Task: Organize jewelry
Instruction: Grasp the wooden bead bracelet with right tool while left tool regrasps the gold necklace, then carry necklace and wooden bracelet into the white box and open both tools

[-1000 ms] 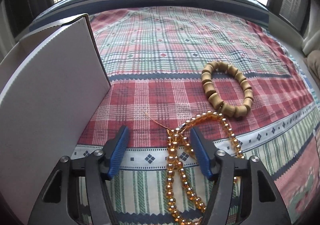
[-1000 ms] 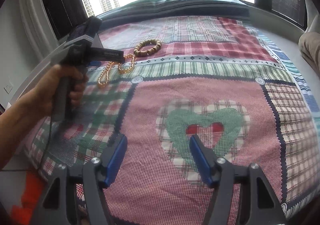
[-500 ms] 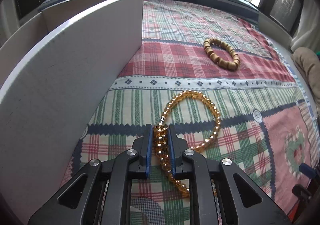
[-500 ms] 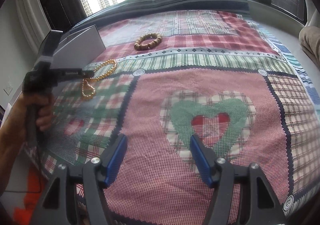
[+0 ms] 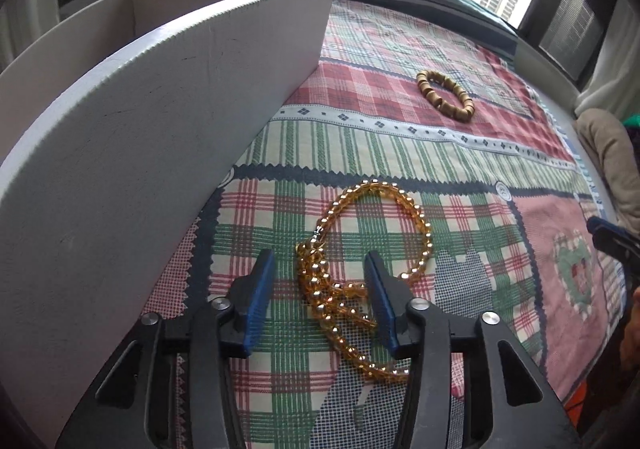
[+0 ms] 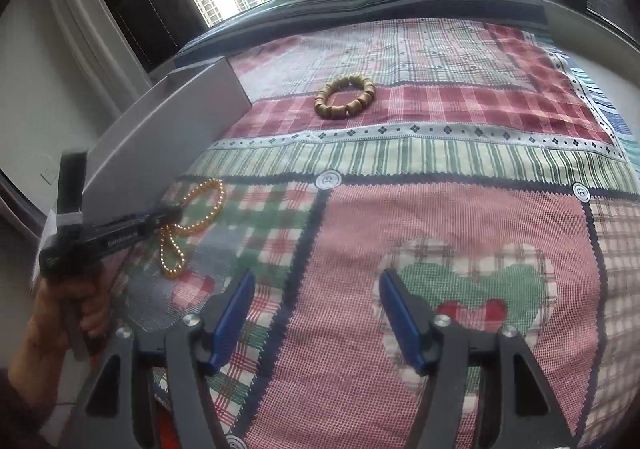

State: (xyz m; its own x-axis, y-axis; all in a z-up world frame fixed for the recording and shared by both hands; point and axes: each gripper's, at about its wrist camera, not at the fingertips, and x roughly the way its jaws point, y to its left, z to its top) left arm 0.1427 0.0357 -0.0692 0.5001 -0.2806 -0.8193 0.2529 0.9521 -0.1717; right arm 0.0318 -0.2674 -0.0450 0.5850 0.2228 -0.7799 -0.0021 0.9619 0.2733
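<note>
An amber bead necklace lies in a loose tangle on the patchwork cloth, next to the white box. My left gripper straddles the tangle. Its jaws are opening, and the blue pads stand clear of the beads on both sides. In the right wrist view the necklace sits under the left gripper's tip, which a hand holds. A wooden bead bracelet rests farther back on the red plaid strip. My right gripper hangs open over the pink patch with nothing between its fingers.
The white box's tall wall runs along the cloth's left side. A window sill and dark frames border the far edge. A beige cushion lies at the right, and the right gripper's tip shows at the left wrist view's right edge.
The left gripper shut on the necklace, dragged it nearer along the box, then opened, leaving it on the cloth. The right gripper's view shifted slightly.
</note>
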